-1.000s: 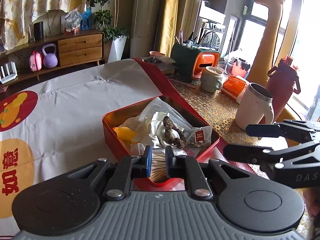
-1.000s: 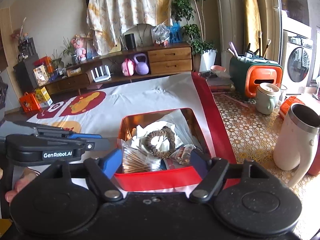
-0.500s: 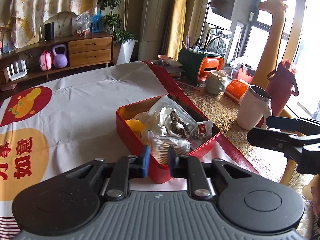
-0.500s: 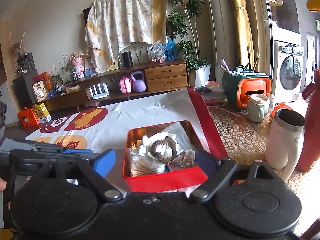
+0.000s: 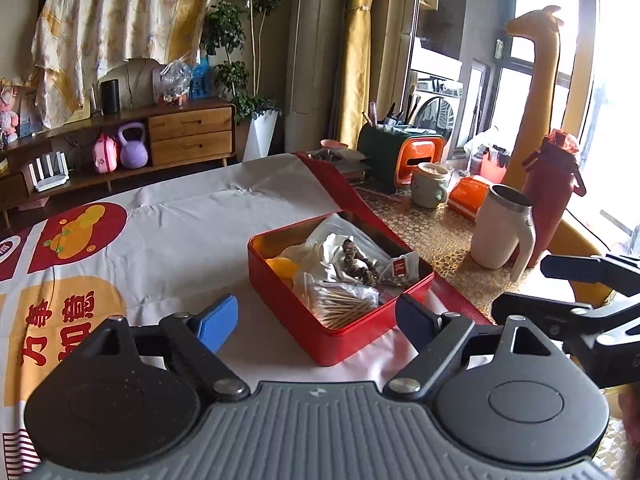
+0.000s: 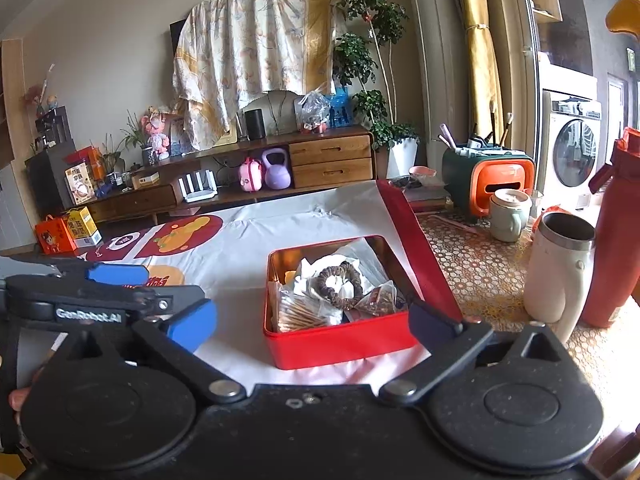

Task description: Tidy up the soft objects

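Note:
A red tin stands on the printed tablecloth and holds a bag of cotton swabs, a brown scrunchie, a small tea packet, crumpled white plastic and something yellow. My left gripper hangs just short of the tin's near corner; its jaws are opening and hold nothing. My right gripper faces the tin from its near side, its jaws also opening, with no pad touching the tin. The swab bag and scrunchie lie inside. Each gripper shows at the edge of the other's view.
To the tin's right, on the patterned table top, stand a white mug, a red bottle, a green mug and a green-and-orange organizer. The white tablecloth stretches left. A wooden sideboard lines the far wall.
My left gripper let go of the swab bag, which now lies in the tin. Both grippers drew back from the tin and their jaws spread wide.

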Available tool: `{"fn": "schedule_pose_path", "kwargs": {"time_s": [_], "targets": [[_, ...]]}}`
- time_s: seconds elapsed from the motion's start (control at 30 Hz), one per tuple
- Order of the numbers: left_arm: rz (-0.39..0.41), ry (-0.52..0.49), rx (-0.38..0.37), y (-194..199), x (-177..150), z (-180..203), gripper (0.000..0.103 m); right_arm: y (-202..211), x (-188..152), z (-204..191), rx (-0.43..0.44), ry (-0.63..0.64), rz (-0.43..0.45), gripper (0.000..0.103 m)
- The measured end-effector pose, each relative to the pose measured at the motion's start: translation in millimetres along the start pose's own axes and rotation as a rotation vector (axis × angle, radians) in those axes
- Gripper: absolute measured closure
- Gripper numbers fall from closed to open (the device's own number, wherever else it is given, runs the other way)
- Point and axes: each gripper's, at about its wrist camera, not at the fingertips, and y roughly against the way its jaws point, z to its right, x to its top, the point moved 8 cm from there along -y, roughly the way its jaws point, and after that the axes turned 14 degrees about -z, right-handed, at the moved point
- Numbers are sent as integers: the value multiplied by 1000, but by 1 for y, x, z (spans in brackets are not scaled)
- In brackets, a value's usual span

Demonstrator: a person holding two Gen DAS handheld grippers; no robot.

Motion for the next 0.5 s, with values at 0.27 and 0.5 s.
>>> {"fn": "schedule_pose_path", "kwargs": {"time_s": [0.27,0.5], "targets": [[13,2,-17,18,-5,6,2,7,-10,-5,-9,6,-6,0],[33,34,-30,30,-7,5,0,13,-12,-2,-37,-15,-2,0]]}}
